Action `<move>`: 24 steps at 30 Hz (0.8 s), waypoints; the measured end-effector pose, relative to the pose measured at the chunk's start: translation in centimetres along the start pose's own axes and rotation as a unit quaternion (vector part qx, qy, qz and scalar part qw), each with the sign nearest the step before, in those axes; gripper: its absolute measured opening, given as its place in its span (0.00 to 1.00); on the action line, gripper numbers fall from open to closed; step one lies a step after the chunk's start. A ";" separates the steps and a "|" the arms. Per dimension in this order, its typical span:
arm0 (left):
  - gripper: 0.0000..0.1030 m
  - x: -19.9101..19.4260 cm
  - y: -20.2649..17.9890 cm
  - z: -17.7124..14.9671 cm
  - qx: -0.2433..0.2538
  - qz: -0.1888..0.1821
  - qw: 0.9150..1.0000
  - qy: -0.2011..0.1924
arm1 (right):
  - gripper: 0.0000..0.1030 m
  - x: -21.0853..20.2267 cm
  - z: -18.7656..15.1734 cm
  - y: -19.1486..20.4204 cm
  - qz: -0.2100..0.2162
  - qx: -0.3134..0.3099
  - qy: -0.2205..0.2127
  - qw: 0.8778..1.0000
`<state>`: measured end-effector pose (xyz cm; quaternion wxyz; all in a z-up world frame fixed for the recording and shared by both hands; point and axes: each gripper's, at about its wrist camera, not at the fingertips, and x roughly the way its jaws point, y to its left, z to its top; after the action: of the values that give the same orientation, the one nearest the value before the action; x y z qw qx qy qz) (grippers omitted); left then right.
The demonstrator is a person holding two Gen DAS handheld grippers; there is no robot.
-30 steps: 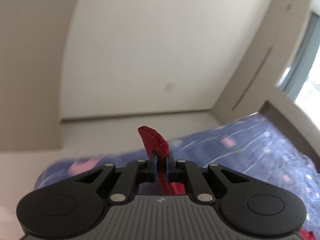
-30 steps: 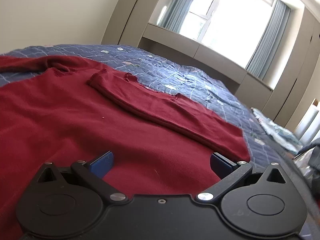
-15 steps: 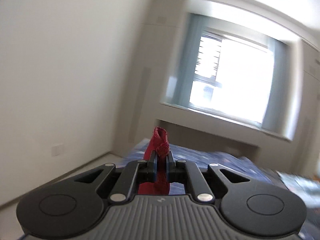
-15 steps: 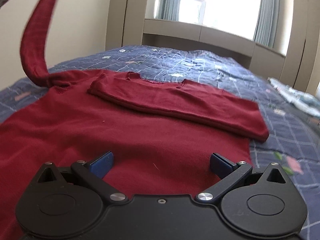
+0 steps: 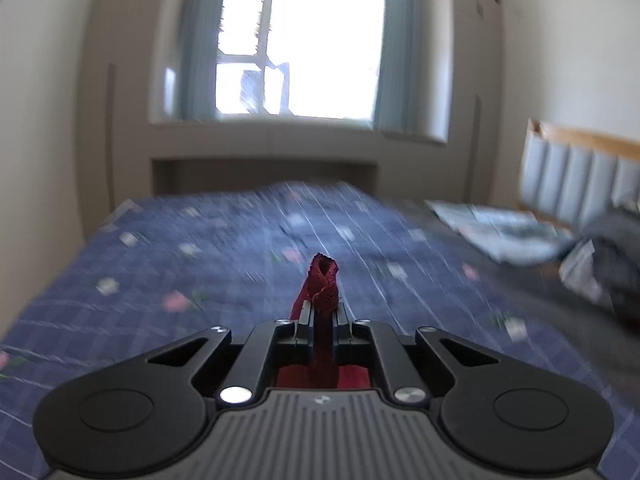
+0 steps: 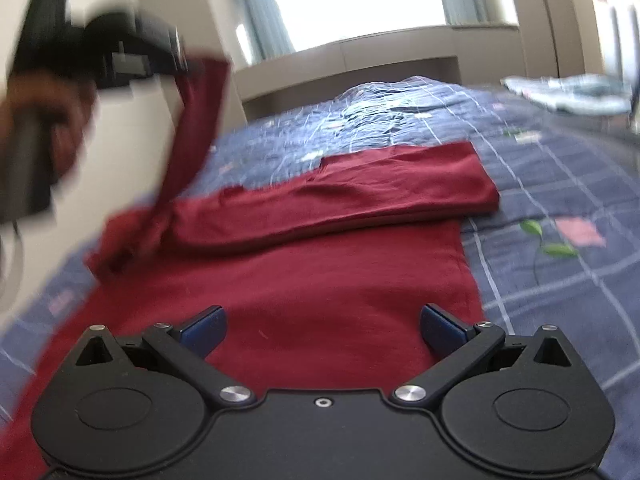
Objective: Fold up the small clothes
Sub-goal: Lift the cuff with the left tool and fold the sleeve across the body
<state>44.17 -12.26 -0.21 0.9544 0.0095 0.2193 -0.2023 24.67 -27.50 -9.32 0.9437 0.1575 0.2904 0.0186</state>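
Note:
A dark red sweater lies flat on the blue patterned bedspread, with one sleeve folded across its chest. My left gripper is shut on the cuff of the other sleeve. In the right wrist view the left gripper is at the upper left, holding that sleeve up in the air above the sweater's left shoulder. My right gripper is open and empty, low over the sweater's lower body.
A pale folded cloth and dark items lie at the bed's right side by the headboard. A window and a ledge stand beyond the far edge of the bed.
My left gripper has lifted the sleeve and swung it from the left side toward the sweater's middle, now facing the window. The right gripper has turned a little to the left and stays open.

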 end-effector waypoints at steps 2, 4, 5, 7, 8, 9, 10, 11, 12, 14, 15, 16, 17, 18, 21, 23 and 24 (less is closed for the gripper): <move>0.07 1.4 -0.8 -1.8 0.002 -0.017 0.999 0.028 | 1.00 -0.7 -0.1 -1.0 0.009 0.031 -0.011 0.999; 0.08 2.2 -1.4 -3.7 -0.002 -0.035 0.998 0.053 | 1.00 -1.3 -0.3 -1.5 0.005 0.048 -0.018 0.999; 0.08 2.8 -1.6 -4.2 -0.002 -0.041 0.997 0.063 | 1.00 -1.6 -0.4 -1.6 0.005 0.052 -0.021 0.998; 0.08 2.0 -2.9 -4.8 0.003 -0.048 0.996 0.076 | 1.00 -2.1 -0.6 -1.5 0.003 0.053 -0.026 0.998; 0.09 2.3 -3.0 -5.1 0.006 -0.054 0.995 0.083 | 1.00 -2.2 -0.7 -1.5 0.001 0.052 -0.028 0.998; 0.10 2.1 -2.9 -4.9 0.006 -0.058 0.994 0.088 | 1.00 -2.3 -0.7 -1.4 -0.001 0.050 -0.028 0.998; 0.11 1.9 -2.7 -4.5 0.005 -0.061 0.994 0.093 | 1.00 -2.2 -0.7 -1.3 -0.002 0.048 -0.026 0.999; 0.22 1.6 -2.7 -4.2 0.004 -0.066 0.993 0.100 | 1.00 -2.1 -0.7 -1.3 -0.004 0.047 -0.023 0.999; 0.36 1.6 -2.7 -4.1 0.003 -0.070 0.992 0.104 | 1.00 -2.0 -0.7 -1.2 -0.005 0.046 -0.022 0.999; 0.59 1.4 -2.4 -3.8 0.001 -0.076 0.992 0.103 | 1.00 -2.0 -0.7 -1.2 -0.006 0.044 -0.021 0.999; 0.66 1.2 -2.4 -3.8 0.003 -0.077 0.992 0.100 | 1.00 -2.0 -0.7 -1.2 -0.005 0.044 -0.022 0.999; 0.69 1.0 -2.4 -3.8 0.008 -0.078 0.992 0.098 | 1.00 -2.1 -0.8 -1.2 -0.005 0.045 -0.022 0.999; 0.72 0.9 -2.4 -3.9 0.013 -0.081 0.992 0.097 | 1.00 -2.0 -0.7 -1.3 -0.005 0.045 -0.021 0.999; 0.78 0.8 -2.3 -3.9 0.016 -0.081 0.992 0.096 | 1.00 -2.0 -0.8 -1.3 -0.004 0.046 -0.021 0.999; 0.89 -0.2 -1.6 -3.8 0.009 -0.064 0.994 0.090 | 1.00 -1.9 -0.8 -1.4 -0.003 0.047 -0.020 0.999; 0.96 -1.1 -0.6 -3.8 -0.001 -0.044 0.996 0.083 | 1.00 -1.7 -0.7 -1.4 -0.004 0.046 -0.019 0.999; 0.99 -1.8 0.0 -3.8 -0.007 -0.030 0.996 0.078 | 1.00 -1.6 -0.7 -1.5 -0.005 0.045 -0.019 0.999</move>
<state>41.11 -11.19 -2.94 0.9280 0.0121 0.2948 -0.2277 22.86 -28.90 -9.39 0.9410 0.1989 0.2738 -0.0018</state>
